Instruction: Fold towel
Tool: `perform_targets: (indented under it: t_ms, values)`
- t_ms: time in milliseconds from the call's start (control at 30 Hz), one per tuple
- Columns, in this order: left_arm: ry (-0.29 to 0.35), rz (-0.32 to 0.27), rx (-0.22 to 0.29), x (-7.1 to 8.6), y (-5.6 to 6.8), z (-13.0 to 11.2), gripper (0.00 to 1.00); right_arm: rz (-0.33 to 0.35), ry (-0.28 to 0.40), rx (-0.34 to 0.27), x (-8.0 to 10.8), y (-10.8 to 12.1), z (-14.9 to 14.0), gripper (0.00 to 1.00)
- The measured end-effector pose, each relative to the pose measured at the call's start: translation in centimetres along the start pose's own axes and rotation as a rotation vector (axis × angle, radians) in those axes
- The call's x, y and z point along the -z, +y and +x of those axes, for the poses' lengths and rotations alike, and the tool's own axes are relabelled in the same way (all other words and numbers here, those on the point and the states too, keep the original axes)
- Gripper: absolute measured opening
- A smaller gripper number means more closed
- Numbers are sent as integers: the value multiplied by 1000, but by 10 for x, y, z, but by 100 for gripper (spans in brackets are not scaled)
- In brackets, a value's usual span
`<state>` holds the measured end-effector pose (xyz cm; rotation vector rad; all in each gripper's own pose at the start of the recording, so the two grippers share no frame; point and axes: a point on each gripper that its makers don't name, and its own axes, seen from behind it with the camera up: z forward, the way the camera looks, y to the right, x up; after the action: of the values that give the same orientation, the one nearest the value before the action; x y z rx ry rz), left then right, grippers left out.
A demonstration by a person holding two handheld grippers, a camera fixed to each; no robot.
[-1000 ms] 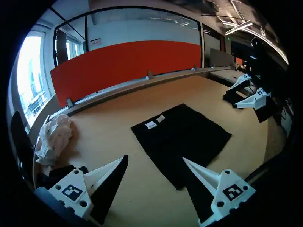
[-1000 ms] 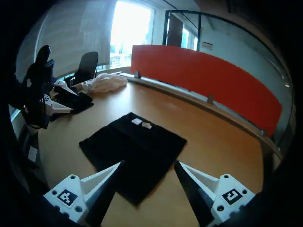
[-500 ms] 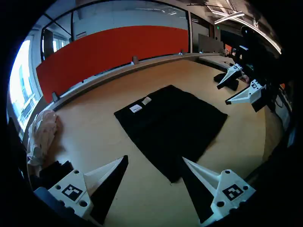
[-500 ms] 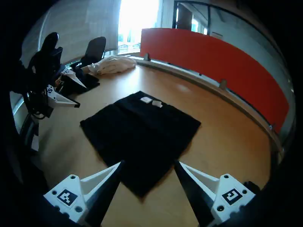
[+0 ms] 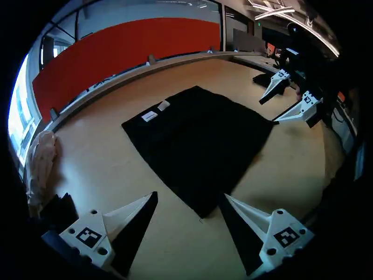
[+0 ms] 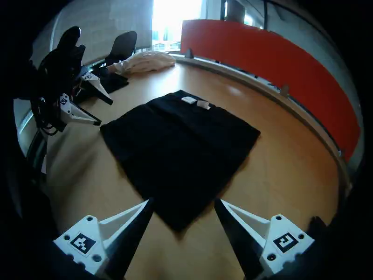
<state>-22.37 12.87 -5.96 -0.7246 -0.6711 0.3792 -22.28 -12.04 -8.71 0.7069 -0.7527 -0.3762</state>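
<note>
The black towel [image 5: 198,135] lies flat on the wooden table [image 5: 107,177]. The left gripper [image 5: 189,195] and the right gripper [image 6: 183,200] each hover by a towel corner, fingers wide apart (holding nothing), likely ready to pinch and fold.

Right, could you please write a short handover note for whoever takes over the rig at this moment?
Left gripper: open, empty, at one corner of the black rectangular cloth towel.
Right gripper: open, empty, at the neighbouring corner.
Towel lies flat on the light wooden table, white tags on its far side.
Done: nothing folded yet.
Left: grip both corners, probably fold towards the tags.
</note>
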Motion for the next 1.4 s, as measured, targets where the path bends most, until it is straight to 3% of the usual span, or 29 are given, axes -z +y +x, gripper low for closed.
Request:
perform_targets:
  t_ms: [467,1033,1233,1400]
  values:
    - [-61,-52,-35,-17,17,-18,94,29,-48,7,-9,-1,-21,100]
    - [-83,-72,-11,-22,19,-25,94,45,-53,-4,-12,-2,-28,100]
    - [-94,-74,-12,-21,19,-26,94,54,-52,-19,-13,-2,-29,94]
    - [-103,-72,-9,-20,19,-25,91,61,-51,-12,-13,-4,-29,81]
